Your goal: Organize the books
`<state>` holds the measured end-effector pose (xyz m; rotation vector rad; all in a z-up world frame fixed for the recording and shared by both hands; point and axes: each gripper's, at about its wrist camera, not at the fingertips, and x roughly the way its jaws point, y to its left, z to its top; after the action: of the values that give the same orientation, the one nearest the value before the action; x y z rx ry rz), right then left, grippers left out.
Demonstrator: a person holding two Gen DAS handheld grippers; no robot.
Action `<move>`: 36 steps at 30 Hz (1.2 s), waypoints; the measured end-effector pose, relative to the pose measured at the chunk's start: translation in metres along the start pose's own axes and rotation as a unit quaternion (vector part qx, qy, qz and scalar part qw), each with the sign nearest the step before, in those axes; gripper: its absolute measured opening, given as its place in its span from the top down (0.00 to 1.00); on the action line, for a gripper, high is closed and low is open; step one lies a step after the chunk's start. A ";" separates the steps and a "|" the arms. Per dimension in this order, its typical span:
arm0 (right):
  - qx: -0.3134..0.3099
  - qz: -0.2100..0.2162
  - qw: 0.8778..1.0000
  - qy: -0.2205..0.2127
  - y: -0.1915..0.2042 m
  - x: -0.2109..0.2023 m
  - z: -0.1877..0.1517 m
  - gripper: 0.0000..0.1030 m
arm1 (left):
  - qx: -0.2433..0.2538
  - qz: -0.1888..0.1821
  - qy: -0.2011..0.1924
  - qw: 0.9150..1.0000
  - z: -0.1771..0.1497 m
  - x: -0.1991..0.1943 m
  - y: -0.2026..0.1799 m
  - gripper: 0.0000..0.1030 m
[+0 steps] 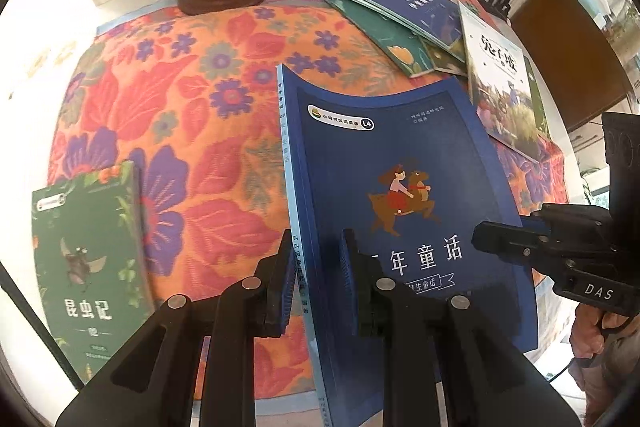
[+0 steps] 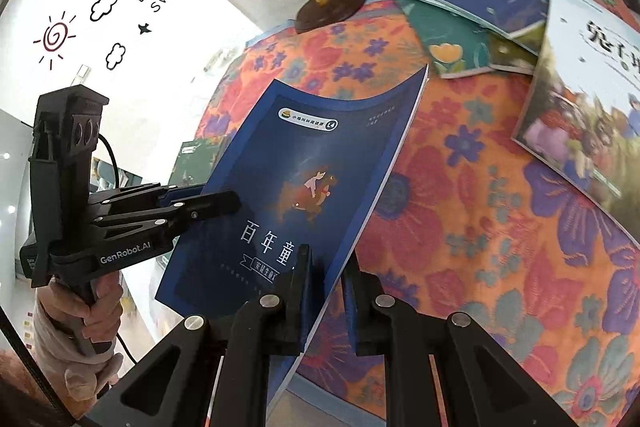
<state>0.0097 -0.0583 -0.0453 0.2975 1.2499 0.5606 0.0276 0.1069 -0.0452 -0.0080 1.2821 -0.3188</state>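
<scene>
Thin dark-blue paperback book (image 1: 400,195) with a deer-rider cover held clear of the orange floral tablecloth (image 1: 208,131), long axis running away from both grippers. Left gripper (image 1: 316,283) clamped narrow on the near spine edge, right gripper (image 2: 326,301) pinching the near page edge. Green insect-cover book (image 1: 88,267) flat at near left, loose pile of books (image 1: 400,15) at far right.

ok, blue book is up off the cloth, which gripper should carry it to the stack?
Left, probably. The left gripper clamps the blue book by its stiff spine; the right gripper only pinches the loose page edge.
</scene>
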 end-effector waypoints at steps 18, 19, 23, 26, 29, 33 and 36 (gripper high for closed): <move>-0.057 0.025 0.998 0.018 0.076 0.043 0.032 0.87 | -0.048 0.030 -0.024 0.998 -0.018 -0.035 0.075 0.81; -0.061 0.028 0.998 0.021 0.083 0.048 0.034 0.87 | -0.050 0.032 -0.025 0.998 -0.019 -0.037 0.081 0.81; -0.075 0.035 0.996 0.028 0.102 0.062 0.038 0.87 | -0.062 0.041 -0.031 0.997 -0.025 -0.044 0.102 0.81; -0.082 0.041 0.995 0.035 0.114 0.074 0.042 0.86 | -0.070 0.048 -0.034 0.996 -0.030 -0.050 0.116 0.81; -0.090 0.047 0.994 0.038 0.127 0.083 0.044 0.86 | -0.080 0.053 -0.039 0.995 -0.035 -0.055 0.128 0.81; -0.098 0.054 0.993 0.044 0.141 0.095 0.048 0.86 | -0.096 0.059 -0.044 0.993 -0.043 -0.061 0.144 0.81; -0.096 0.060 0.992 0.054 0.151 0.107 0.049 0.86 | -0.106 0.066 -0.042 0.991 -0.050 -0.062 0.156 0.81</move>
<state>0.0427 0.1300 -0.0408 0.1835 1.2764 0.8038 0.0008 0.2797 -0.0306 -0.1157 1.2217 -0.0664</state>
